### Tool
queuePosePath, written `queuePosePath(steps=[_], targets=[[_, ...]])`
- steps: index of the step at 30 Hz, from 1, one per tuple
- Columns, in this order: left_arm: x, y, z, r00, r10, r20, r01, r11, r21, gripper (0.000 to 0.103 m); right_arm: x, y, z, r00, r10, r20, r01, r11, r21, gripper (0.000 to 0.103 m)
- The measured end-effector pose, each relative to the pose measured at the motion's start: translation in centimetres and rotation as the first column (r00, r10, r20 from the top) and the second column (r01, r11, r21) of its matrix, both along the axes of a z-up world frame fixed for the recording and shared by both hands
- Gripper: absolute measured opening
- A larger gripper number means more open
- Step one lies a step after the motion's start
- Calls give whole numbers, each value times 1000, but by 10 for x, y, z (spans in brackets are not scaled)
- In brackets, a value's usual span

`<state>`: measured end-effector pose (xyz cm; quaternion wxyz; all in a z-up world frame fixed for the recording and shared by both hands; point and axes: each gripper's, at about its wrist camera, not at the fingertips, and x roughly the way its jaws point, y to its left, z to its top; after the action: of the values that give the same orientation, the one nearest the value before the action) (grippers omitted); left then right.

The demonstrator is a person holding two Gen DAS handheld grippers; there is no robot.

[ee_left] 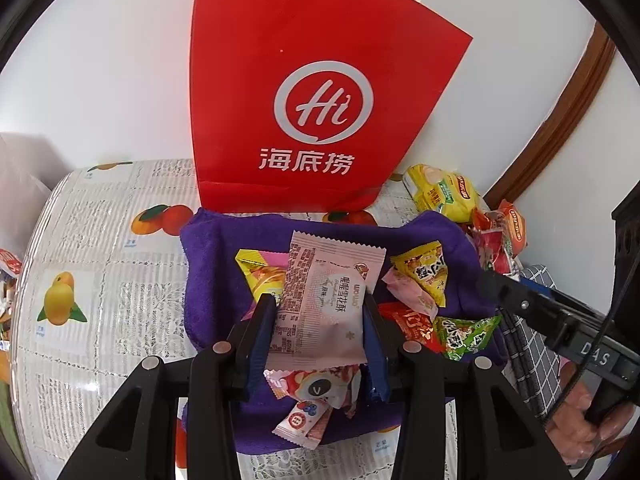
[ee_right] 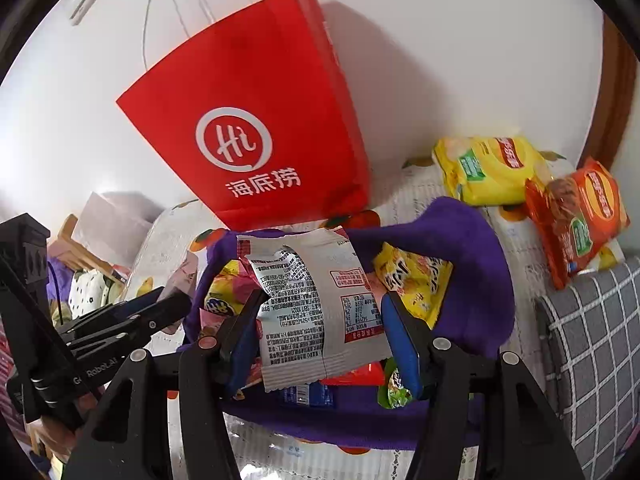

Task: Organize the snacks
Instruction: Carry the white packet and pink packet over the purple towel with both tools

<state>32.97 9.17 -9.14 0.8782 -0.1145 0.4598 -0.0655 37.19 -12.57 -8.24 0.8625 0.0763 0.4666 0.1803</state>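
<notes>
My left gripper (ee_left: 318, 320) is shut on a pink snack packet (ee_left: 324, 300), held above a purple cloth (ee_left: 216, 264) strewn with several small snack packets. My right gripper (ee_right: 322, 320) is shut on a white and silver snack packet (ee_right: 308, 300) over the same purple cloth (ee_right: 468, 256). A red paper bag with white handles stands upright behind the cloth, against the wall; it shows in the left wrist view (ee_left: 316, 80) and the right wrist view (ee_right: 256, 128). The right gripper also shows at the right in the left wrist view (ee_left: 536, 304), and the left gripper at the left in the right wrist view (ee_right: 132, 316).
A yellow chip bag (ee_right: 488, 170) and an orange chip bag (ee_right: 576, 212) lie at the back right of the fruit-print tablecloth (ee_left: 100, 280). A grey checked cushion (ee_right: 592, 340) borders the table's right side. Boxes and clutter (ee_right: 96, 276) sit off the left edge.
</notes>
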Motion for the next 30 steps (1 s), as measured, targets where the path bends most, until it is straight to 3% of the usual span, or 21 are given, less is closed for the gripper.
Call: queuePosePath(steps=[13,30], targets=[[4,10,-6,999,26,-22,-27,999,-19,40,12,2,-10,999,33,-27,-34,999,-40,58],[7,17,-11,999,33,-36,-35,997,-69,40,28,9,-49,983,57,-174,-71,995,-73,59]])
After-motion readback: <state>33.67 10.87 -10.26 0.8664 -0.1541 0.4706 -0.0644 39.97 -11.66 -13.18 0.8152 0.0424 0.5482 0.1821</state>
